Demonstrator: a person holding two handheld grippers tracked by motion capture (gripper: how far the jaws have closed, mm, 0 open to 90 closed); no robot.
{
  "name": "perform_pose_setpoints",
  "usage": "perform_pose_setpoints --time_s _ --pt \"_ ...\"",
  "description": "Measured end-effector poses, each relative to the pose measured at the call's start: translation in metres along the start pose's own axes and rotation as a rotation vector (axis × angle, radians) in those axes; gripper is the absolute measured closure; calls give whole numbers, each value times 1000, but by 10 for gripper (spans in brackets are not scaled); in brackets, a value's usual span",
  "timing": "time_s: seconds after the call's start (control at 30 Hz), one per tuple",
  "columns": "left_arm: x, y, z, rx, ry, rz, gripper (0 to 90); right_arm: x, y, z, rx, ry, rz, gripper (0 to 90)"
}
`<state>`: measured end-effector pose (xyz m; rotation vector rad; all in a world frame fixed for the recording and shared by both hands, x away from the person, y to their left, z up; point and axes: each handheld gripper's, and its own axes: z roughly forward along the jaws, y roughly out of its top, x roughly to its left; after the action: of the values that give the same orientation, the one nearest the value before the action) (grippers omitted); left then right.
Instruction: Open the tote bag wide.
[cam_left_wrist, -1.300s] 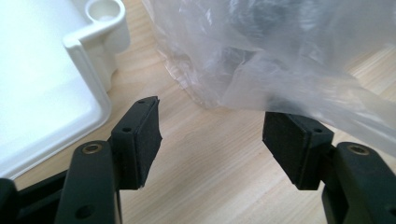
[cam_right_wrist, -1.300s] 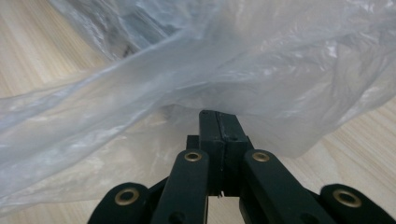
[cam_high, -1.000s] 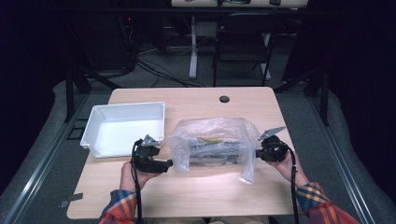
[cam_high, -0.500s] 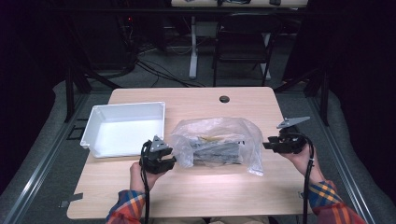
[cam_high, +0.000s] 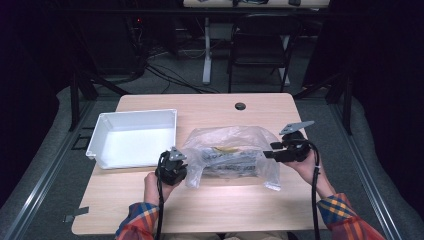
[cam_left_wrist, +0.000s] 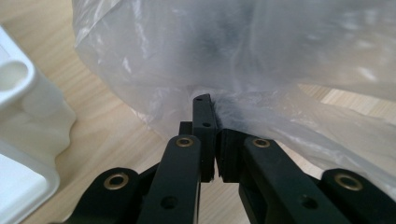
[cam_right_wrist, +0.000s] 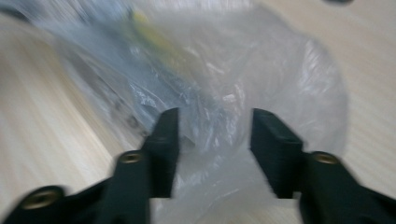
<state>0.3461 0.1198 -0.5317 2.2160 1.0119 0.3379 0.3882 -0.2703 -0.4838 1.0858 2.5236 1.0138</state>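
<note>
High view: clear plastic bag (cam_high: 232, 155) lies at mid-table, dark parts and something yellow inside, just right of the white bin (cam_high: 132, 137), near it but apart. Wooden table (cam_high: 220, 210) otherwise bare around it.

Left gripper (cam_high: 172, 170) at the bag's left end. Left gripper view: jaws have just closed and are now pressed together on a fold of the bag's film (cam_left_wrist: 243, 100), pinch sits low, at the bag's edge near the table.

Right gripper (cam_high: 272, 152) at the bag's right end, raised a little. Right gripper view, blurred: jaws stand partly apart with bunched film (cam_right_wrist: 210, 126) between them; pads not pressing on it as far as I can tell. Jaws have just eased slightly closer.

Step in hand, my reading: take hold of both ends to open or lift the bag, likely toward the bin.

To do it well:
- Right gripper should gather a solid fold before closing, not a single slippery layer.
- Keep the left pinch firm; thin film slides out easily.
- Lift both ends evenly so the contents don't shift and tear the film.
</note>
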Motion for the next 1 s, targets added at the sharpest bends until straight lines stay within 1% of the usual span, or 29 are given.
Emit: perform_pose_setpoints --time_s 0.03,0.07,0.1,0.13,0.17,0.2,0.23,0.27,0.33,0.4,0.47,0.57,0.63,0.7,0.77,0.83,0.87,0.9,0.93,0.97,1.0 --pt "1 -1 2 11 -6 -13 891 0 -3 9 25 1 -2 677" --pt "3 -2 4 22 -8 -13 893 0 -6 16 45 -3 3 743" --pt "5 -3 5 32 -5 -15 895 -1 -8 22 58 4 4 788" --pt "6 -3 8 50 -6 -14 896 0 -11 28 68 1 2 832" --pt "6 -4 10 59 -5 -18 897 1 -12 32 78 -15 -4 869" --pt "7 -5 12 73 -3 -13 897 1 -13 34 94 -19 -10 889" --pt "8 -6 14 92 2 -7 897 1 -15 36 95 -21 -12 897" --pt "9 -7 15 97 5 -7 898 1 -16 38 97 -37 -12 900" --pt "12 -9 17 109 9 -13 897 -2 -18 41 108 -52 -8 900" --pt "13 -10 17 112 12 -20 898 -5 -21 45 122 -70 -3 900" --pt "14 -10 18 113 18 -20 898 -7 -23 48 128 -77 4 900" --pt "14 -10 18 127 31 -19 898 -9 -25 50 136 -102 -1 900" --pt "15 -10 18 143 51 -10 898 -9 -26 50 135 -119 -3 900" --pt "16 -10 17 147 56 -10 898 -11 -27 50 147 -138 -4 900" --pt "16 -11 16 146 60 -13 898 -12 -28 49 147 -147 -5 900" --pt "16 -10 12 140 63 -12 890 -13 -28 49 141 -137 -7 900" --pt "16 -10 9 135 59 -24 856 -11 -28 48 131 -131 -5 900" --pt "17 -9 5 139 55 -23 783 -10 -27 47 131 -125 -12 900" --pt "17 -9 1 130 65 -30 694 -9 -27 46 132 -123 -21 900" --pt "16 -10 -5 122 54 -30 670 -7 -26 45 125 -123 -19 900" --pt "16 -10 -10 120 50 -38 633 -6 -26 44 124 -118 -27 900"
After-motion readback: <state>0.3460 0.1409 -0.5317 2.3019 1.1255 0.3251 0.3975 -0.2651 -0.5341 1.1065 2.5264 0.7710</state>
